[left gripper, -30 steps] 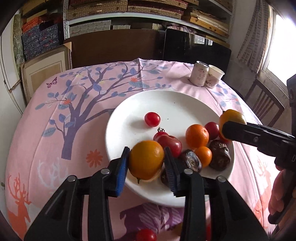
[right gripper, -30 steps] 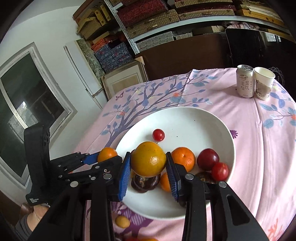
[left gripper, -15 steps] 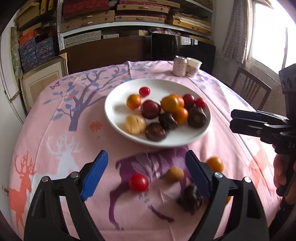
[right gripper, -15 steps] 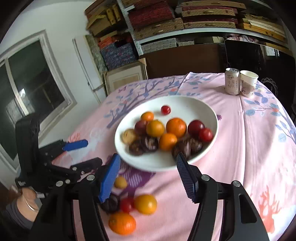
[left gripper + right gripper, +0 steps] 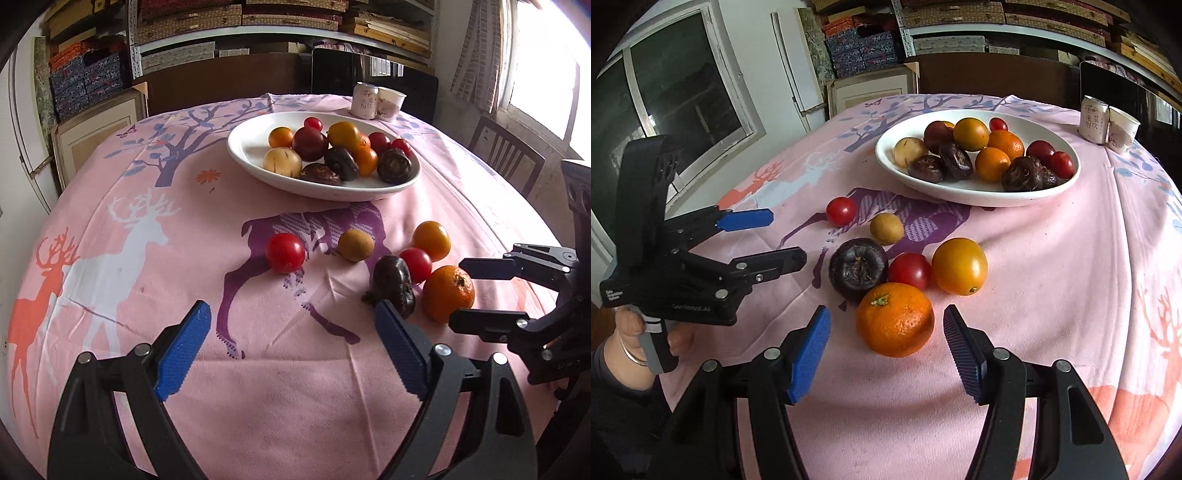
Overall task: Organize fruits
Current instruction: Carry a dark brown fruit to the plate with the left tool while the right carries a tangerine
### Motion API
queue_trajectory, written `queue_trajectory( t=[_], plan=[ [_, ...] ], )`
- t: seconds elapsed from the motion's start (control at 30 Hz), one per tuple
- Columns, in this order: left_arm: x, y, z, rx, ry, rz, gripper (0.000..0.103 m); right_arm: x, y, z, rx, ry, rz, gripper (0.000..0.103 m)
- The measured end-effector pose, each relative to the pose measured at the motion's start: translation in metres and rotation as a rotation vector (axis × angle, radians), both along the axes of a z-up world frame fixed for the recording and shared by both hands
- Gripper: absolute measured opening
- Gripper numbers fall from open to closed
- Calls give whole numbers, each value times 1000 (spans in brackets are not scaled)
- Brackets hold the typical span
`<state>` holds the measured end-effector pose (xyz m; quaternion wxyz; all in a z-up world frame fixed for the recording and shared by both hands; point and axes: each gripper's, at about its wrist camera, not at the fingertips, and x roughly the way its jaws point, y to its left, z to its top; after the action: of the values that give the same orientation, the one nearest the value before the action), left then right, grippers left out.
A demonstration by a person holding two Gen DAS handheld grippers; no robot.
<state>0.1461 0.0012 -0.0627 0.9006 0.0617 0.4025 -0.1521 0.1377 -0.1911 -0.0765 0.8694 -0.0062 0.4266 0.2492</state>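
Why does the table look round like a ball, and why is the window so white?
Left wrist view: the fisheye lens bulges the tablecloth, and daylight washes out the window. Right wrist view: same bulge, but its window looks dark and the orange is sharp.

far ahead of the gripper, shelving (image 5: 280,22) stacked with woven and patterned boxes (image 5: 864,48) above a dark wooden cabinet (image 5: 229,79). pink deer-print cloth (image 5: 147,236) covers the bench. bright window (image 5: 546,55) with curtain (image 5: 476,51) and a wooden chair (image 5: 506,155) to the right; a framed dark window (image 5: 683,92) in a white wall to the left.
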Motion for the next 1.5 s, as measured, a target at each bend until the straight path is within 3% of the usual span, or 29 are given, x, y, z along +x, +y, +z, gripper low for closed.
queue_trajectory(
  t=[0.03,0.07,0.1,0.3,0.4,0.53,0.57,0.63,0.77,1.2,1.33,1.5],
  plan=[
    [0,-1,1,7,-3,0,88,4,0,-3,-1,7,-12,64],
    [-1,-2,1,10,-8,-2,88,6,-1,-6,10,29,-18,49],
    [-2,-5,2,17,-11,-7,88,9,-3,-8,25,52,-16,46],
    [-11,-41,3,129,-65,-74,85,6,-53,-6,195,35,-138,45],
    [-8,-65,-4,182,-42,-127,73,4,-84,-10,239,39,-202,46],
    [3,-84,-14,217,-20,-151,72,5,-115,-15,304,72,-260,46],
    [7,-86,-15,212,-11,-151,69,4,-118,-15,311,70,-262,46],
    [15,-87,-18,158,45,-181,39,3,-118,-15,318,66,-248,46],
    [10,-89,-17,162,36,-183,39,1,-114,-14,297,61,-226,46],
    [-7,-48,19,-18,1,-146,39,4,-108,-3,314,52,-176,46],
    [11,-35,43,-81,-32,-105,39,21,-103,28,298,-5,-166,46],
    [65,-30,64,-140,-25,-56,39,65,-94,67,295,-53,-174,46]
  ],
)
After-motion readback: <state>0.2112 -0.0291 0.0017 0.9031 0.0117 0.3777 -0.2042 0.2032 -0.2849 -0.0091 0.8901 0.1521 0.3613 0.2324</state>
